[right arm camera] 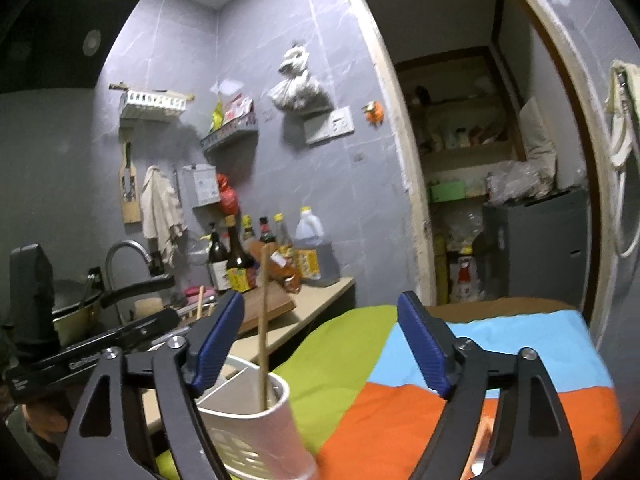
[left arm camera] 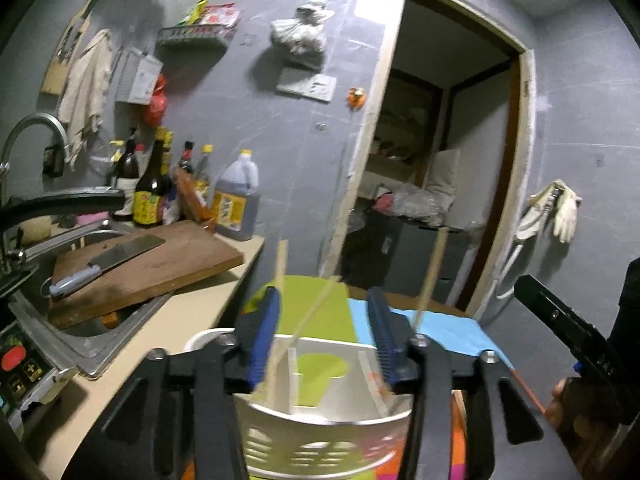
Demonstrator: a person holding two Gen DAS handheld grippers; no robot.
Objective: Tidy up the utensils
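a white utensil holder with chopsticks stands on a colourful cloth between my two open grippers.

largest first: the striped cloth [right arm camera: 460, 360] covers the table beside the kitchen counter [left arm camera: 188, 316]. on it stands the white plastic utensil holder [left arm camera: 320, 428], slotted and divided; i judge it light and easy to tip, best held by its rim. my left gripper [left arm camera: 326, 340] hovers over it, jaws apart, holding nothing; my right gripper [right arm camera: 320, 344] is just beside it, jaws wide, also holding nothing. thin wooden chopsticks [right arm camera: 263, 328] lean inside: stiff, light, probably slippery, so i would pinch them mid-shaft.
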